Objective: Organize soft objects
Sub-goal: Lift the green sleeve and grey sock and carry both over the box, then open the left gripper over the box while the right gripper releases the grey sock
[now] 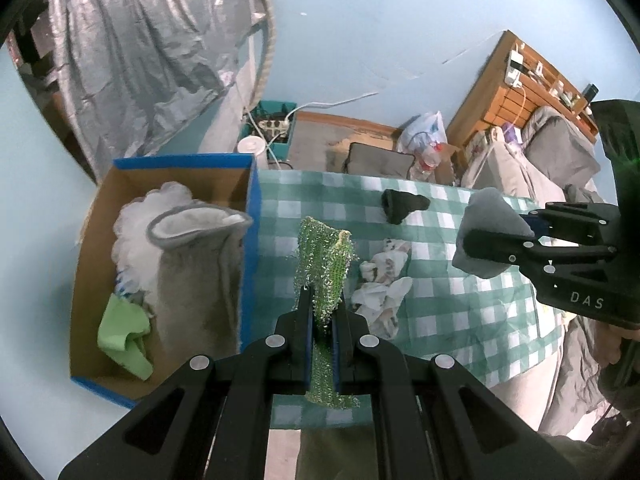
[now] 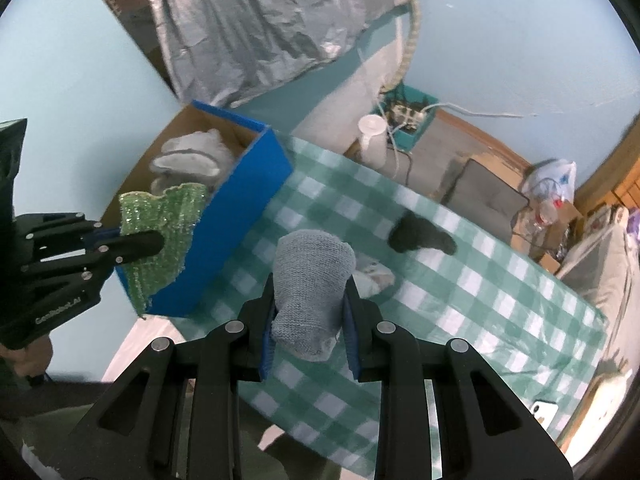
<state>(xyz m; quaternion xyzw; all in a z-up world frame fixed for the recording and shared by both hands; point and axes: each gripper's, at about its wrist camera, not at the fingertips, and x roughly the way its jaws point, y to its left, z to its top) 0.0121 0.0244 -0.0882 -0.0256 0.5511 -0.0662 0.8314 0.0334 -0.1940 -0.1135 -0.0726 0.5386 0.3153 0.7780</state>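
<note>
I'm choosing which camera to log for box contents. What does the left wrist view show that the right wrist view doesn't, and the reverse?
Only the left wrist view looks down into the blue box, showing a light green cloth and a grey fleece item on its floor.

Only the right wrist view shows a white phone near the table's edge.

Both show the left gripper shut on the green sparkly cloth, the right gripper shut on the grey knit piece, the black item and the checked tablecloth.

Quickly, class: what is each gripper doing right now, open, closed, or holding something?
Left gripper: closed on the sparkly green mesh scrubbing cloth.
Right gripper: closed on the grey-blue knitted sock.
</note>
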